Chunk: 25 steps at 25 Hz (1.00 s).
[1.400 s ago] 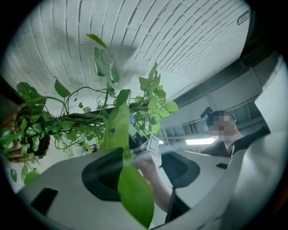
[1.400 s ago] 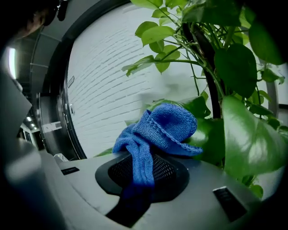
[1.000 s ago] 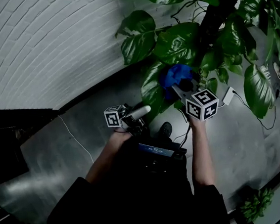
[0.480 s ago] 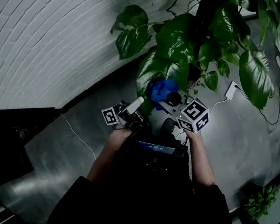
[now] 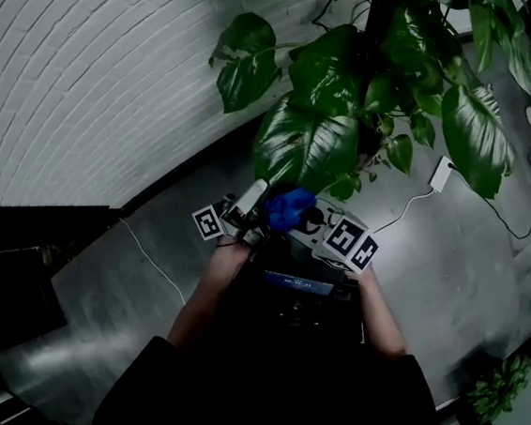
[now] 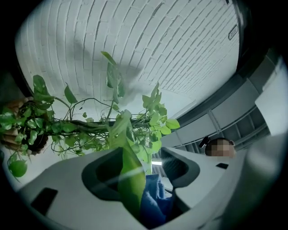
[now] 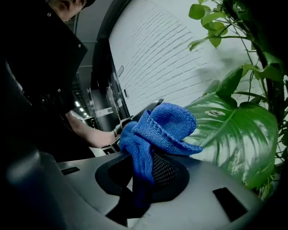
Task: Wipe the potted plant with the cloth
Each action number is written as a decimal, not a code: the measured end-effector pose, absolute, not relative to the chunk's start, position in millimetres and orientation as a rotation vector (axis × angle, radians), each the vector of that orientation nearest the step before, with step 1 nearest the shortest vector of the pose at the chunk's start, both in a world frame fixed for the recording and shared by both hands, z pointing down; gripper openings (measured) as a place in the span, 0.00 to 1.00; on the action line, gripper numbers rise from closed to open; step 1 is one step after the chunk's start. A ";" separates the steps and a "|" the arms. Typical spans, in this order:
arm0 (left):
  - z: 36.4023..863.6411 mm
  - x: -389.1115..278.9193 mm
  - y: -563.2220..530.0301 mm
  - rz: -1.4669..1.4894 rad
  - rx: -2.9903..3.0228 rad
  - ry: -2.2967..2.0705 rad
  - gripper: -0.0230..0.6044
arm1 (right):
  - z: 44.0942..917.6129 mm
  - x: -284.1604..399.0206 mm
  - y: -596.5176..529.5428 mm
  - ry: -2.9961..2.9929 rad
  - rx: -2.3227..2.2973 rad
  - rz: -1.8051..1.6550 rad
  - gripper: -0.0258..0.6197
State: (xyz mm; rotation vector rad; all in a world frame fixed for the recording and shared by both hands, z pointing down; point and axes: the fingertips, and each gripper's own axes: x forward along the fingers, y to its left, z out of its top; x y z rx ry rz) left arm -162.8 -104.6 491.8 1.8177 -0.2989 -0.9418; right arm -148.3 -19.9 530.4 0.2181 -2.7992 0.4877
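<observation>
Travel of the blue cloth [image 5: 287,209] is what has changed. A second ago it sat high on the large glossy leaf [image 5: 305,150] of the potted plant [image 5: 332,72], on the far side. Half a second ago it was midway down that leaf. Now it is at the leaf's near tip, close to the person's body.

The right gripper [image 7: 143,173] has drawn in with it. Its jaws are clamped on the cloth's lower folds, and the bunched top stands clear above them, beside the leaf.

The left gripper [image 6: 143,168] has kept its place just left of the cloth. Its jaws stand about half apart. The leaf tip hangs down through the gap against the left jaw, with a fold of cloth beside it on the right. Neither pad looks to be pressing, so the tip seems steadied rather than pinched.

My reading is that one full stroke along this leaf, from stem end to tip, is ending. The plant's other leaves, farther off and to the right, probably still need wiping.
</observation>
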 end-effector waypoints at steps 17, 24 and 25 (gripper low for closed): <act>521.3 -191.8 -84.2 -0.821 1.916 -0.528 0.50 | 426.9 -51.5 -77.5 -3.012 0.507 0.485 0.21; 492.8 -214.7 -129.4 -0.935 1.946 -0.450 0.50 | 286.0 -43.3 -125.6 -3.178 0.783 0.250 0.21; 487.1 -210.4 -134.6 -0.949 1.946 -0.415 0.50 | 258.4 -37.4 -126.8 -3.255 0.807 0.234 0.21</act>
